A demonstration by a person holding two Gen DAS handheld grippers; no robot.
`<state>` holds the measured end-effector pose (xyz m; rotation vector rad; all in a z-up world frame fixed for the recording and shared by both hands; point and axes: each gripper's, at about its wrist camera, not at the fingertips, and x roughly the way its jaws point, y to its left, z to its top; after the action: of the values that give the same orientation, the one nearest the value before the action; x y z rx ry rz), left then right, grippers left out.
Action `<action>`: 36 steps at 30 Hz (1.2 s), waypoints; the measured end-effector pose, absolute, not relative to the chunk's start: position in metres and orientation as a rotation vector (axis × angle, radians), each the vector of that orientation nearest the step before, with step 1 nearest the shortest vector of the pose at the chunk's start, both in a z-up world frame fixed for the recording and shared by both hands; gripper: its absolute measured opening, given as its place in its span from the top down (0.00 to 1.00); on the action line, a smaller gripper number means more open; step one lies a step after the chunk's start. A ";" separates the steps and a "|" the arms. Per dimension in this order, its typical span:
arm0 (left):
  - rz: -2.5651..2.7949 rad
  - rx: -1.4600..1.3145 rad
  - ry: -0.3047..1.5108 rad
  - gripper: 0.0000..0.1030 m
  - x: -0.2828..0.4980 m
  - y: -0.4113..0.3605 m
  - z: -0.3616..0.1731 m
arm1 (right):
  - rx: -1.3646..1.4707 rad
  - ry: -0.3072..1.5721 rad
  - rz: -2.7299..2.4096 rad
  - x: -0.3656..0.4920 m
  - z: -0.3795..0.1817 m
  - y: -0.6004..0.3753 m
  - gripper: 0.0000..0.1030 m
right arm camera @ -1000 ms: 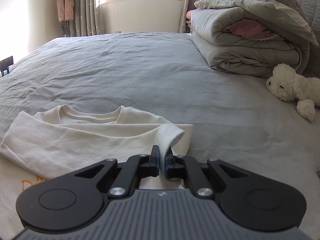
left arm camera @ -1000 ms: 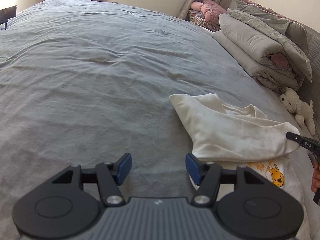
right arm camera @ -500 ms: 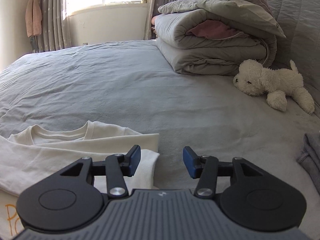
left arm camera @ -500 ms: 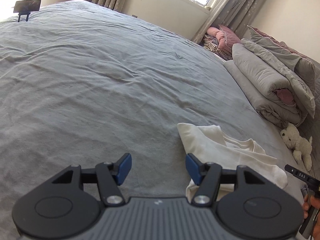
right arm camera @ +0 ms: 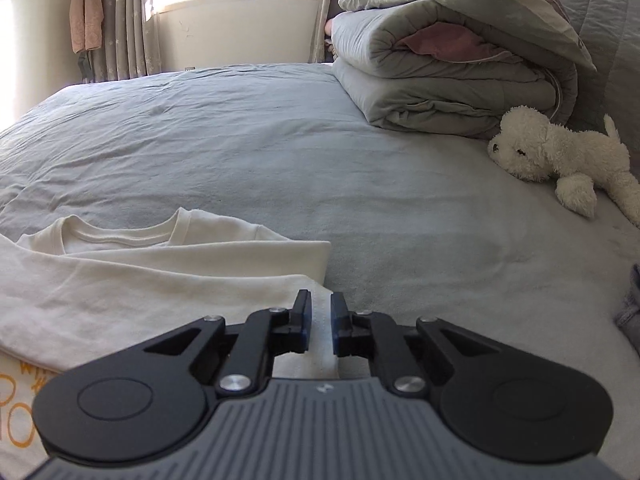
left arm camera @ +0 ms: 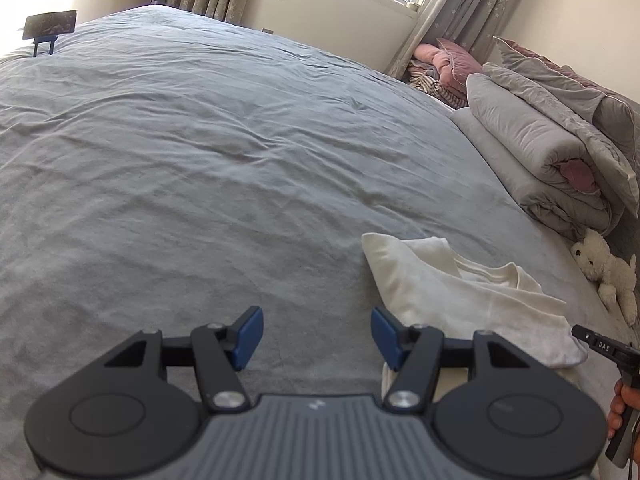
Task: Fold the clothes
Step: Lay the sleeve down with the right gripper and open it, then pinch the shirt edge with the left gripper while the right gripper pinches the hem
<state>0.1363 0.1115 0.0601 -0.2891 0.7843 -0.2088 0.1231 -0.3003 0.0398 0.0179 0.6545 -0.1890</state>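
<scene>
Cream shirt (right arm camera: 132, 280) lying partly folded on grey bed (left arm camera: 200, 160). Left gripper (left arm camera: 317, 334) spread wide, empty, just left of shirt. Right gripper (right arm camera: 320, 326) narrowly parted over shirt's near right edge; hold unclear.

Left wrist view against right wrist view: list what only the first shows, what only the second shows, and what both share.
Only the left wrist view shows the open left gripper, a small stand at the bed's far edge, and a hand holding the other tool. Only the right wrist view shows the right gripper, nearly closed over the cream shirt, and its orange print. Both show the shirt, folded duvet and plush dog.
</scene>
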 end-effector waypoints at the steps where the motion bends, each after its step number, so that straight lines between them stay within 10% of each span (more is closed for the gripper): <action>1: -0.215 -0.286 0.788 0.41 0.136 0.109 0.059 | 0.005 0.649 -0.188 0.125 0.044 -0.294 0.91; 7: -0.268 -0.279 0.801 0.39 0.133 0.091 0.049 | -0.029 0.637 0.174 0.156 0.070 -0.215 0.67; 17: -0.327 -0.217 0.753 0.32 0.138 0.063 0.034 | -0.201 0.758 0.659 0.235 0.064 -0.074 0.66; 21: -0.358 -0.203 0.795 0.81 0.141 0.055 0.021 | -0.257 0.815 0.660 0.243 0.051 -0.055 0.87; 36: -0.324 -0.404 0.884 0.87 0.145 0.076 0.013 | -0.188 0.692 0.499 0.243 0.020 -0.055 0.95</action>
<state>0.1451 0.0763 0.0133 -0.4036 0.8840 -0.3243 0.2428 -0.0549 0.0200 -0.1882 0.6919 0.4986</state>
